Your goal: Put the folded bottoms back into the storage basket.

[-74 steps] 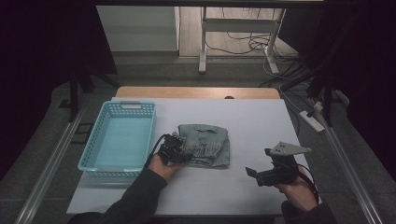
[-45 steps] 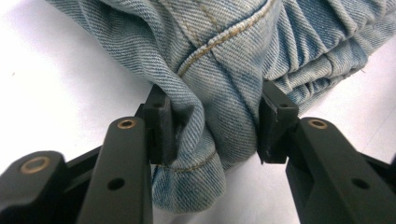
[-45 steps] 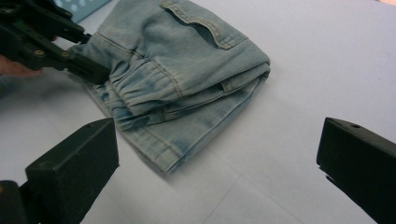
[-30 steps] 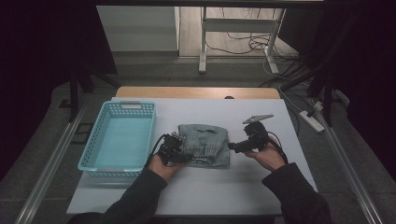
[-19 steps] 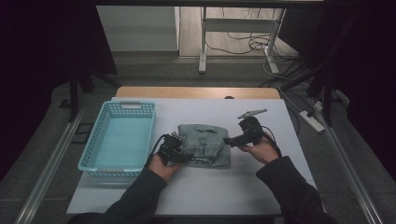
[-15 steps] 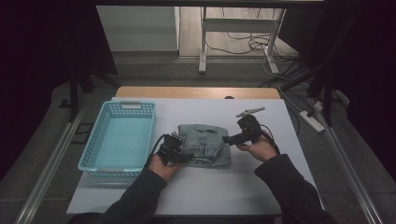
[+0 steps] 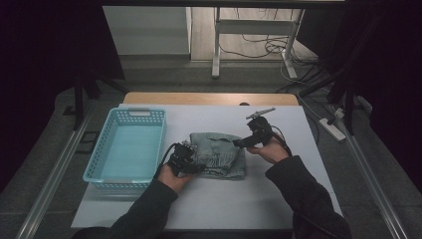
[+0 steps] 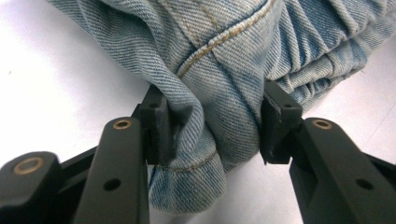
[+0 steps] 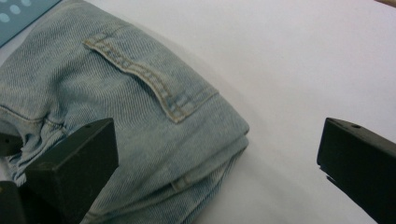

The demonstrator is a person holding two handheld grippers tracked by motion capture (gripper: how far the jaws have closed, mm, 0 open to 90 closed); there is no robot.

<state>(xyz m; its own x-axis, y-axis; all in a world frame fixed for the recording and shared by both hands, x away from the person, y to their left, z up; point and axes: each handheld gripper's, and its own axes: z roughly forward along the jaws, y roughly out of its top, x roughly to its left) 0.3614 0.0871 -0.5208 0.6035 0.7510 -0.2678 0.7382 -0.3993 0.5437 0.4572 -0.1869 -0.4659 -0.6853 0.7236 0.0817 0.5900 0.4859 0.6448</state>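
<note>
Two grippers are at work on the folded jeans (image 7: 217, 153), which lie on the white table (image 7: 278, 199) just beside the blue basket (image 7: 130, 149). My left gripper (image 8: 212, 123) is clamped on a bunched fold at the near left edge of the denim. My right gripper (image 9: 217, 154) stands wide open over the opposite corner, nothing between its jaws. I judge the folding done and the lift into the basket not yet begun. It is pale, faded denim in neat layers, with tan stitching and a pocket seam showing.
</note>
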